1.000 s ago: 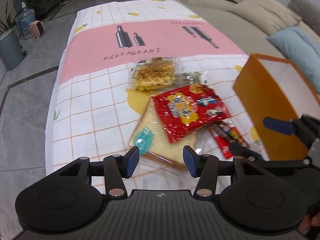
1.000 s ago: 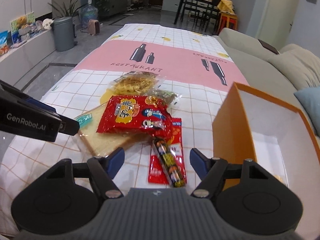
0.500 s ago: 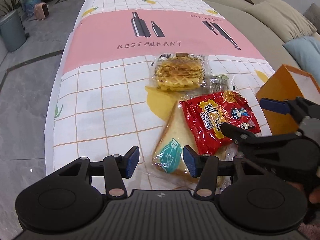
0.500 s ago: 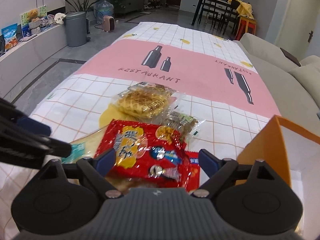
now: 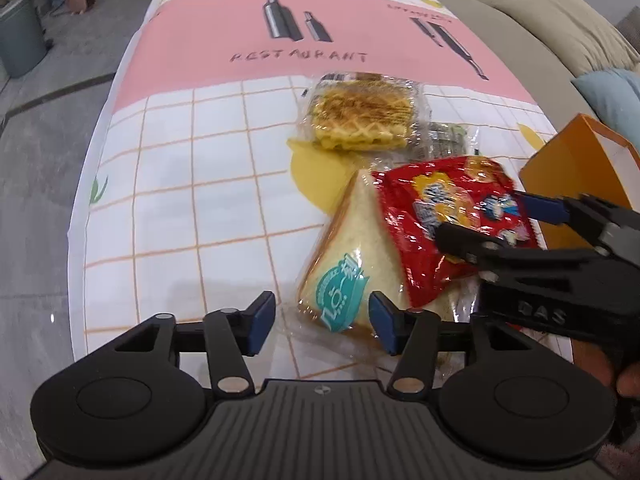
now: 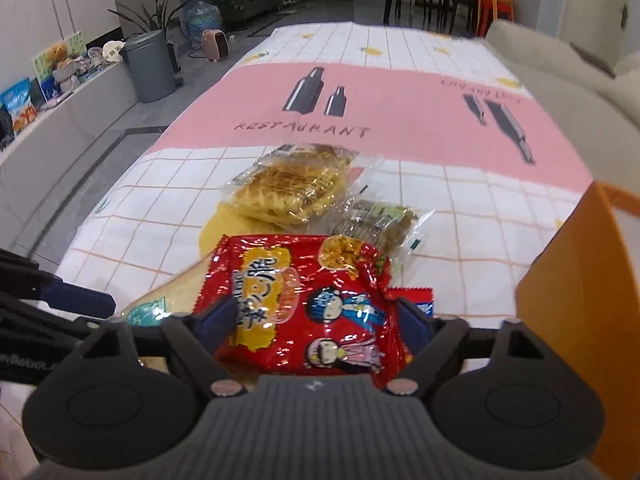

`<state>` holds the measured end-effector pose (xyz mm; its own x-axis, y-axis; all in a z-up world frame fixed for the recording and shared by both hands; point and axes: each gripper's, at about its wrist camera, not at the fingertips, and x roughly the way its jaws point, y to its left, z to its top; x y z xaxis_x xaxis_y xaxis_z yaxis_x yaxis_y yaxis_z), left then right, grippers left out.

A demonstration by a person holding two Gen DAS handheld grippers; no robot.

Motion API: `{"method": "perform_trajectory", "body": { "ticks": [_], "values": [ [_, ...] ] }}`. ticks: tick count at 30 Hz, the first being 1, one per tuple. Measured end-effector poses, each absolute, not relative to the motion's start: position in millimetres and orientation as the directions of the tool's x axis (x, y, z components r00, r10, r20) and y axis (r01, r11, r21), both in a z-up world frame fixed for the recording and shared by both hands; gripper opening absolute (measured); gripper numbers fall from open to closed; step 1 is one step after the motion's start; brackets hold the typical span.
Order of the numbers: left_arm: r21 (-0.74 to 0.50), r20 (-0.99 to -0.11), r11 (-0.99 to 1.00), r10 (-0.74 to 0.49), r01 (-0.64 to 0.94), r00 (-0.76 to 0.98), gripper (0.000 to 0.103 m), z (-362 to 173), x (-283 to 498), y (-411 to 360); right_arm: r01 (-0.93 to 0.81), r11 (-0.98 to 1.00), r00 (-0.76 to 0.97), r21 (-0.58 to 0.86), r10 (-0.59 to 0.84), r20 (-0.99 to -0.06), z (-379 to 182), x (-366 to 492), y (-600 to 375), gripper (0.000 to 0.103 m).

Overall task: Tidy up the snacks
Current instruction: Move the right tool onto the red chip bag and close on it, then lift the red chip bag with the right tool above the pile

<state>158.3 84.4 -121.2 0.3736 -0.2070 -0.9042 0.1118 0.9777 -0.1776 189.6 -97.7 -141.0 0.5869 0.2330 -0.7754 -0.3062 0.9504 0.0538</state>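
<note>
A red snack bag (image 6: 308,304) lies on top of a wrapped triangular sandwich (image 5: 352,256). My right gripper (image 6: 316,320) is open with its fingers on either side of the red bag (image 5: 448,216); it also shows in the left wrist view (image 5: 492,220). My left gripper (image 5: 322,320) is open and empty, just in front of the sandwich's near corner. A wrapped waffle (image 5: 360,120) and a small dark snack pack (image 6: 376,220) lie behind. An orange box (image 6: 588,300) stands open at the right.
The table has a pink and white checked cloth (image 5: 200,168). A sofa with a blue cushion (image 5: 612,92) runs along the right. A small red packet (image 6: 416,298) peeks out under the red bag. The table's left edge drops to a grey floor.
My right gripper has moved forward and down over the red bag, its fingers now on either side of it. My left gripper has shifted left, nearer the sandwich corner.
</note>
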Motion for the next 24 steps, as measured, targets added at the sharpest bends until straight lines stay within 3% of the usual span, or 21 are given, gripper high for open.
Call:
{"method": "perform_trajectory", "body": {
  "ticks": [5,7,9,16,17,18,19,21,24],
  "values": [
    [-0.248,-0.910,0.968,-0.222,-0.031,0.350,0.067,-123,152,96,-0.269,0.963,0.646,0.020,0.195,-0.738,-122,168,-107,0.033],
    [-0.287,-0.910,0.954,-0.244,-0.086,0.336,0.067,-125,147,98,-0.247,0.968,0.637,0.033,0.188,-0.747,-119,161,-113,0.007],
    [-0.334,-0.904,0.934,-0.279,-0.128,0.323,0.067,-130,142,98,-0.232,0.972,0.620,0.046,0.184,-0.763,-121,154,-118,0.000],
    [-0.368,-0.898,0.916,-0.305,-0.158,0.318,0.067,-141,138,88,-0.204,0.975,0.593,0.088,0.195,-0.781,-128,120,-131,0.000],
    [-0.365,-0.898,0.918,-0.303,-0.155,0.319,0.067,-141,138,86,-0.213,0.972,0.601,0.098,0.210,-0.772,-127,117,-132,0.004],
    [-0.362,-0.899,0.920,-0.300,-0.153,0.319,0.067,-140,139,86,-0.217,0.971,0.608,0.100,0.214,-0.765,-126,116,-131,0.017],
    [-0.359,-0.899,0.921,-0.298,-0.151,0.320,0.067,-139,139,85,-0.220,0.971,0.611,0.095,0.213,-0.763,-126,118,-130,0.042],
    [-0.350,-0.900,0.926,-0.290,-0.141,0.325,0.067,-136,139,84,-0.222,0.971,0.630,0.090,0.213,-0.747,-125,124,-128,0.058],
    [-0.321,-0.903,0.939,-0.263,-0.127,0.341,0.066,-132,137,84,-0.223,0.967,0.634,0.122,0.239,-0.735,-124,139,-126,0.066]
  ]
}}
